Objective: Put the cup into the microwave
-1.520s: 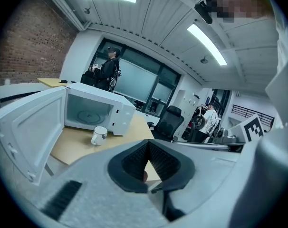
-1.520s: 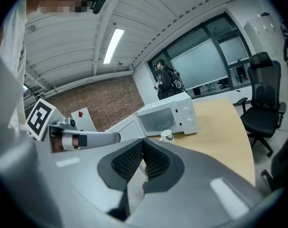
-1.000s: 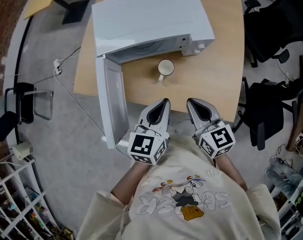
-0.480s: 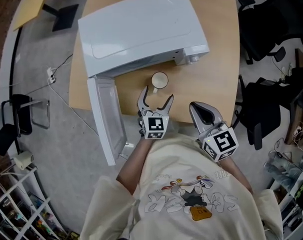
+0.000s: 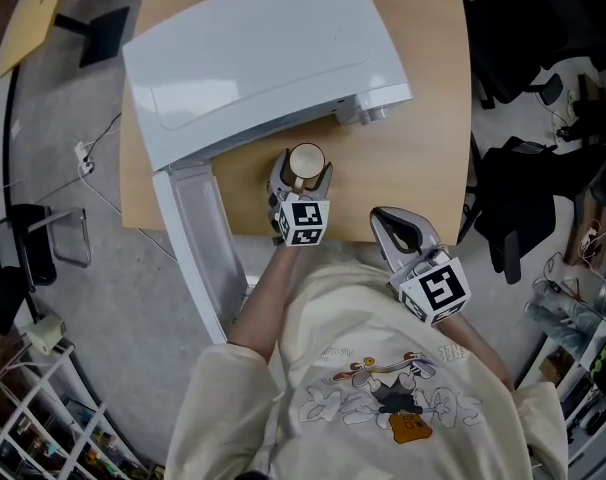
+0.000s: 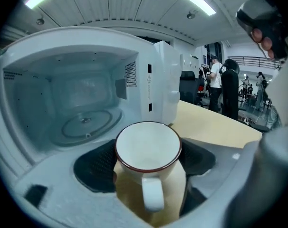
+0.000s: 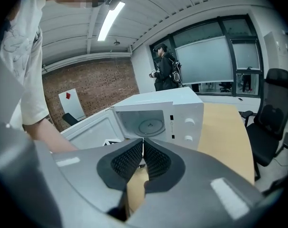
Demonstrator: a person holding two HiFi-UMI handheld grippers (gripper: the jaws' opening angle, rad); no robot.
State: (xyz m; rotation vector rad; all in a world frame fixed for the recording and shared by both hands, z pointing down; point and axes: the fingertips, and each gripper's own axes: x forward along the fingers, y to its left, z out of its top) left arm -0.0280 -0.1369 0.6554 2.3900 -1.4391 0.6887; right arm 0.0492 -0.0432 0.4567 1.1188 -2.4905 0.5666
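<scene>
A white cup (image 5: 306, 160) with a dark red rim stands on the wooden table (image 5: 413, 158), just in front of the open white microwave (image 5: 253, 58). My left gripper (image 5: 303, 172) is open around it, one jaw on each side. In the left gripper view the cup (image 6: 148, 146) sits between the black pads (image 6: 94, 167), its handle towards the camera, with the empty cavity and glass turntable (image 6: 87, 122) behind it. The left gripper (image 6: 148, 165) does not clearly press on the cup. My right gripper (image 5: 388, 218) is shut and empty, near the table's front edge to the right; the right gripper (image 7: 143, 158) shows pads meeting.
The microwave door (image 5: 198, 238) hangs open to the left, past the table edge. Black office chairs (image 5: 523, 28) stand at the right. A white wire rack (image 5: 23, 418) is at the bottom left. People (image 6: 215, 80) stand far off in the room.
The left gripper went forward and down from near the person's body to the cup, and its jaws opened and now flank the cup. The right gripper has barely shifted.
</scene>
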